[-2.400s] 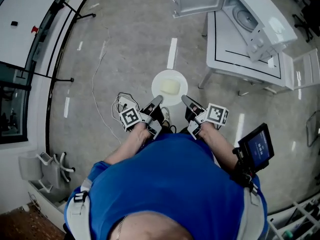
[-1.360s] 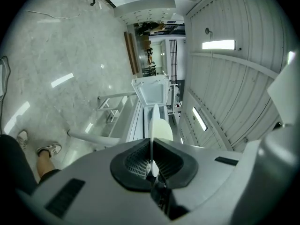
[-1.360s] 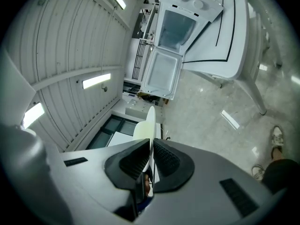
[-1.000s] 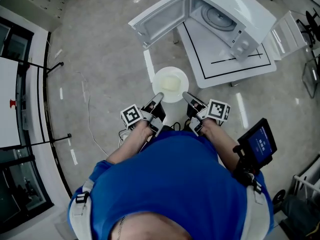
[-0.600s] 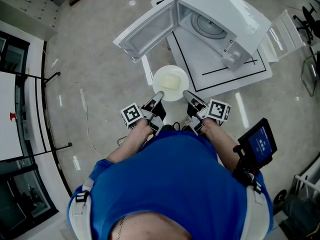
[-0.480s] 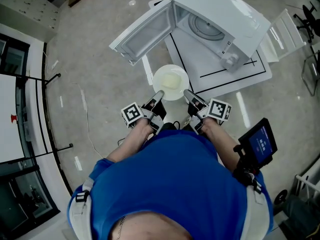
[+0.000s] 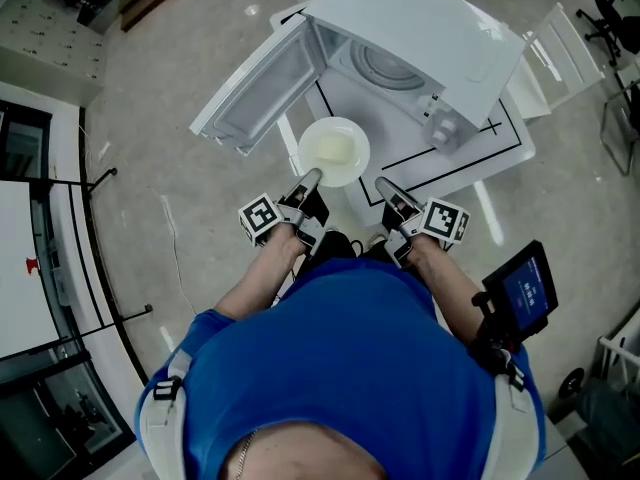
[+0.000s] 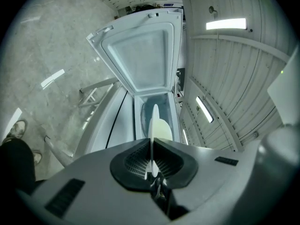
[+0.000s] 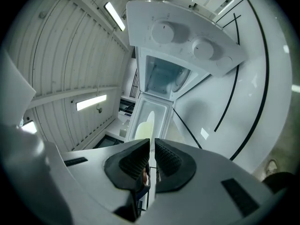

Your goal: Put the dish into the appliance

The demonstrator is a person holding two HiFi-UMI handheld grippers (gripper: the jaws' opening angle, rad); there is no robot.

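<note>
My left gripper [image 7: 305, 183] is clenched on the near-left rim of the dish [image 7: 334, 151]; in the left gripper view its dark ribbed fingers [image 8: 133, 161] press together on the thin white edge, which stands up between them. My right gripper [image 7: 385, 190] meets the dish at its near-right rim; in the right gripper view its fingers [image 9: 131, 163] are drawn in to a narrow slit with the white rim running down into it, so I read them as grasping the dish too.

The dish is a round white plate, held level in the air between my two grippers; a pale yellow piece [image 7: 337, 149] lies on its middle, and I cannot tell what it is. It sits outside the microwave [image 7: 420, 38], just in front of the open mouth and over the near corner of the white counter [image 7: 480, 143], which carries a black line round its top. The microwave door [image 7: 255, 93] swings wide to the left of the dish; the glass turntable [image 7: 385, 68] shows inside the cavity; two round knobs [image 9: 183, 36] sit on the control panel.

Each gripper bears a marker cube [image 7: 259, 217]; a small lit screen [image 7: 522, 293] rides on my right forearm.
</note>
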